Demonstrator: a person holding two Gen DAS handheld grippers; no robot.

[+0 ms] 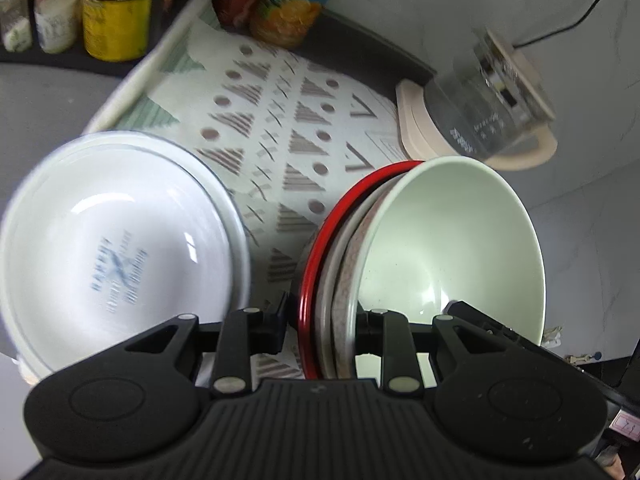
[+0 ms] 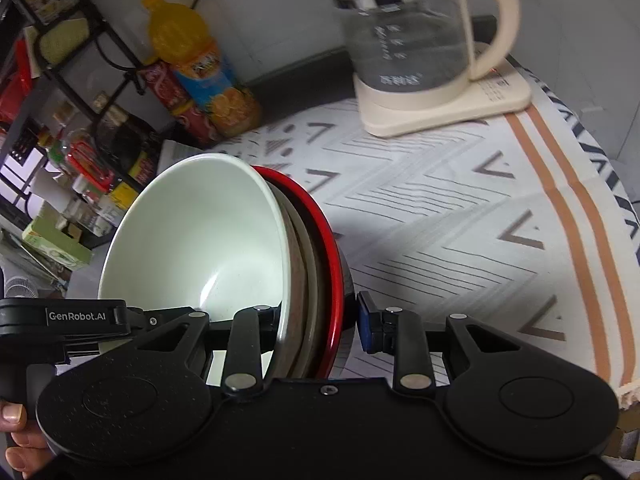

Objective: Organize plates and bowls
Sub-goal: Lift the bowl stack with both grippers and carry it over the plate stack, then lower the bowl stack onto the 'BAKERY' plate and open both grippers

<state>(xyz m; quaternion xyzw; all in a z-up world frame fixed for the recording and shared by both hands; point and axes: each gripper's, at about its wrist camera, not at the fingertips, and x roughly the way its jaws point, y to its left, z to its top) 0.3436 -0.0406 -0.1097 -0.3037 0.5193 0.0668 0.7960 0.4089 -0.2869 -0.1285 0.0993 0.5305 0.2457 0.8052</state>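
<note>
A nested stack of bowls hangs tilted above the patterned cloth: a pale green bowl inside a speckled grey one, inside a red-rimmed one. My left gripper is shut on the stack's rims at one side. My right gripper is shut on the rims at the opposite side, its blue pad against the red bowl's outer wall. A white bowl with a blue logo lies tilted to the left of the stack, free of both grippers.
A glass kettle on a cream base stands at the back of the cloth. Drink bottles stand behind, beside a black rack of jars. A person's fingers show at the lower left.
</note>
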